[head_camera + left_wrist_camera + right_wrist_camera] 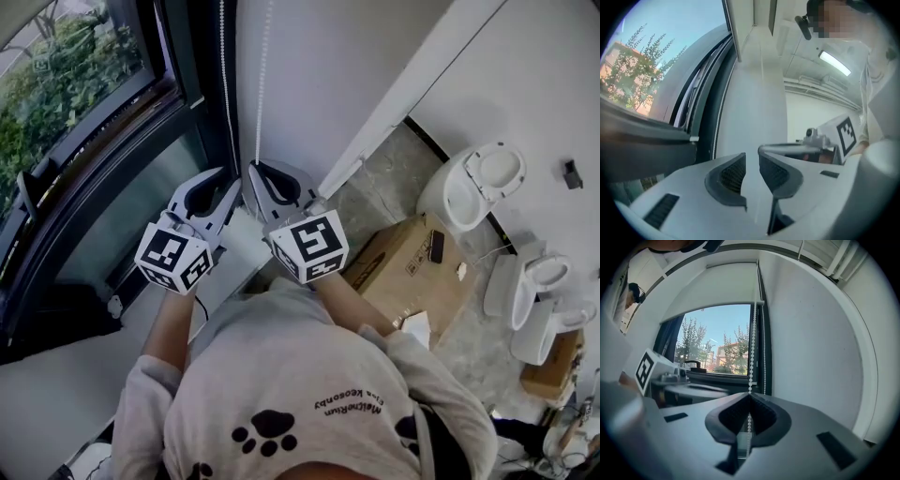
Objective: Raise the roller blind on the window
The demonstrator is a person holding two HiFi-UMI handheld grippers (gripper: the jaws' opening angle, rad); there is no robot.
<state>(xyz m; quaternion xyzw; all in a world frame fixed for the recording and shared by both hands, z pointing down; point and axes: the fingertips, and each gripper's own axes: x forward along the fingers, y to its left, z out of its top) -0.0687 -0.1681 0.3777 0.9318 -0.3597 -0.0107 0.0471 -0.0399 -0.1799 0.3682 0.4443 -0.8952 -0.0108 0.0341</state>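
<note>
The jaws of the right gripper (749, 397) are clamped on the bead chain (753, 343); those of the left gripper (752, 159) are parted, empty. The white roller blind (717, 287) is seen partly lowered. The lettering on the shirt (309, 375) cannot be read.

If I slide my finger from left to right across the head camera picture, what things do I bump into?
window → left claw → right claw → cardboard box → white toilet

Illegible upside-down print (352, 401) on sweatshirt (281, 361)
</note>
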